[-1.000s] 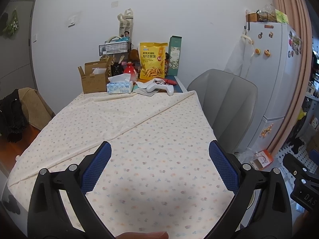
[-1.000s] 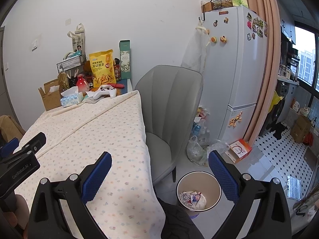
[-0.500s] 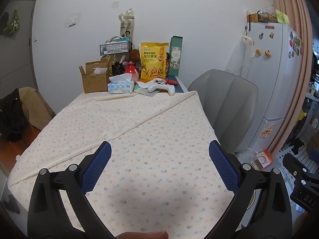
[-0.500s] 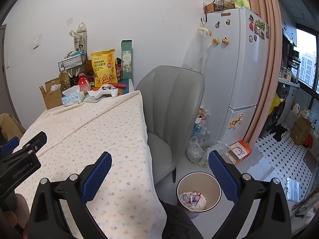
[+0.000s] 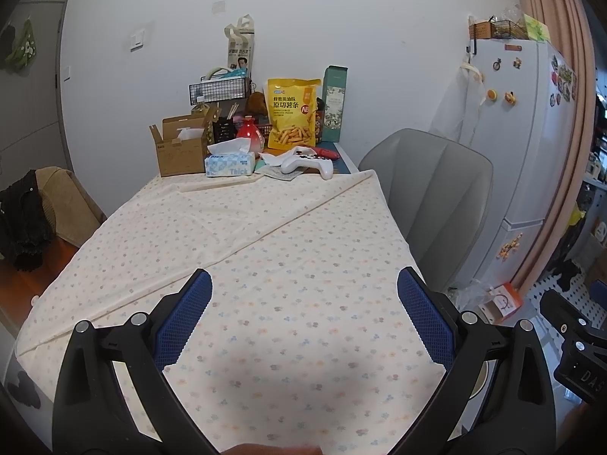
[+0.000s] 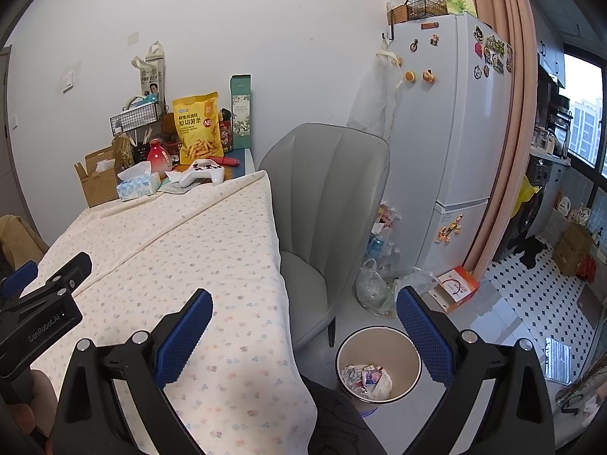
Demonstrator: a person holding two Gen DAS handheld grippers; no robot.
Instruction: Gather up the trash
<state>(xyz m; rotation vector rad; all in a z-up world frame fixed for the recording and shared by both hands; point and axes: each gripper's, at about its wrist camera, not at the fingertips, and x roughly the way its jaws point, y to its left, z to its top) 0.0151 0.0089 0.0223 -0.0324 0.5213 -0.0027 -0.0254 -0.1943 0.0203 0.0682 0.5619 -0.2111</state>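
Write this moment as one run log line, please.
left gripper: open, empty | right gripper: open, empty | bin: holds trash

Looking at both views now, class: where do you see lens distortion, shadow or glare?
Left wrist view: fisheye bends the fridge and door frame, dark corners; a soft shadow falls on the tablecloth between the gripper's fingers. Right wrist view: same bending; the window is bright, the bin evenly lit.

My left wrist camera looks low along the table (image 5: 265, 265) toward the far wall; my right one, just beside it, faces past the table's edge to the chair (image 6: 334, 197) and bin (image 6: 379, 364); both share the tabletop clutter
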